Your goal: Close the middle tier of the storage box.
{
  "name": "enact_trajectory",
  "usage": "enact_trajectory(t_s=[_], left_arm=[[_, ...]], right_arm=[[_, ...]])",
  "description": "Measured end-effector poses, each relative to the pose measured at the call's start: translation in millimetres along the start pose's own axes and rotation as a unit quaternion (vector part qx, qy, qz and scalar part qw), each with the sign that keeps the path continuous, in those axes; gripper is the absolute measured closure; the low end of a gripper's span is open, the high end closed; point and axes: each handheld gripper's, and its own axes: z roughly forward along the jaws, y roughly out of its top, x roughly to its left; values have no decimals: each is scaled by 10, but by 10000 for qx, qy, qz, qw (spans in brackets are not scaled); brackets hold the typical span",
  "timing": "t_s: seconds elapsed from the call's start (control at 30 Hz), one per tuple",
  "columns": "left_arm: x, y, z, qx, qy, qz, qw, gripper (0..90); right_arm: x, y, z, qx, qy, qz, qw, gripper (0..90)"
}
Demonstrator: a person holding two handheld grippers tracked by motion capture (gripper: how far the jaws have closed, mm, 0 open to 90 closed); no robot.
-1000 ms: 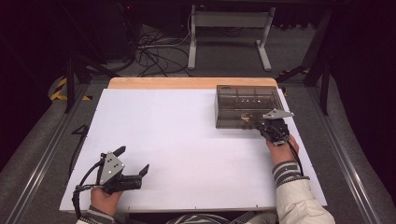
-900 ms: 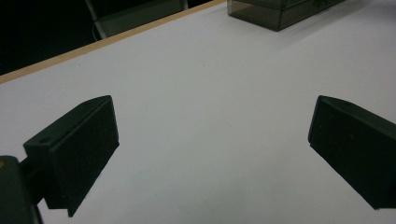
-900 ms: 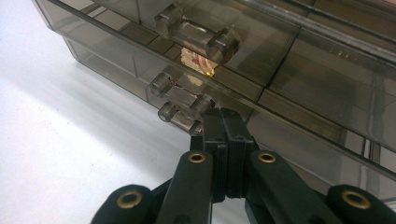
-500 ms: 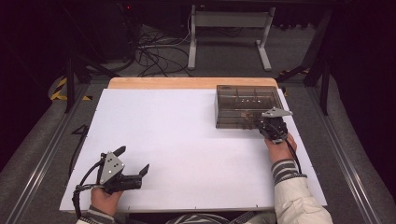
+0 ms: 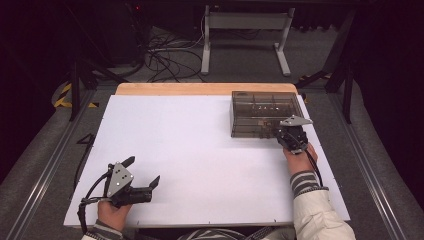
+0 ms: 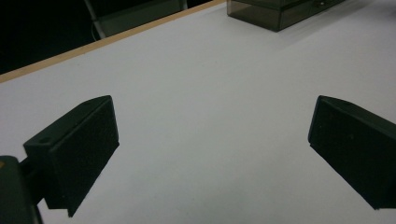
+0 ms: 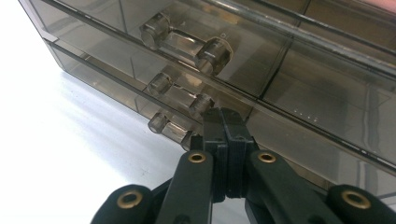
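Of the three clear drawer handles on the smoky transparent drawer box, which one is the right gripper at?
The lowest clear handle: the shut right gripper has its tips against that handle's right-hand post, while the middle handle and top handle stand clear above on the smoky transparent drawer box.

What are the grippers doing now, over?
Right gripper shut, tips at smoky clear plastic drawer box handles. Left gripper open over white table. Nothing blocking.

No text, label, brand or number can be read anywhere in these views. The smoky clear drawer box (image 5: pixel 262 114) bears no lettering on its fronts or handles that can be made out, and the white table (image 5: pixel 200 150) is unmarked. The one sign-like mark is a yellow-and-black hazard stripe (image 5: pixel 64 96) on the floor left of the table.
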Motion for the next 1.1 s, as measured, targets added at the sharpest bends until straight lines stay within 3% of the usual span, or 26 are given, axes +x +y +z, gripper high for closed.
enact_trajectory(t_s=[0.83,1.0,1.1], left_arm=[[2,9,10,0,-49,19,10000,26],[7,10,14,0,-60,15,10000,26],[8,11,12,-4,-61,3,10000,26]], right_arm=[[65,57,-326,-258,32,-129,9996,899],[87,73,-373,-290,92,-193,9994,868],[125,95,-458,-308,278,-286,9987,804]])
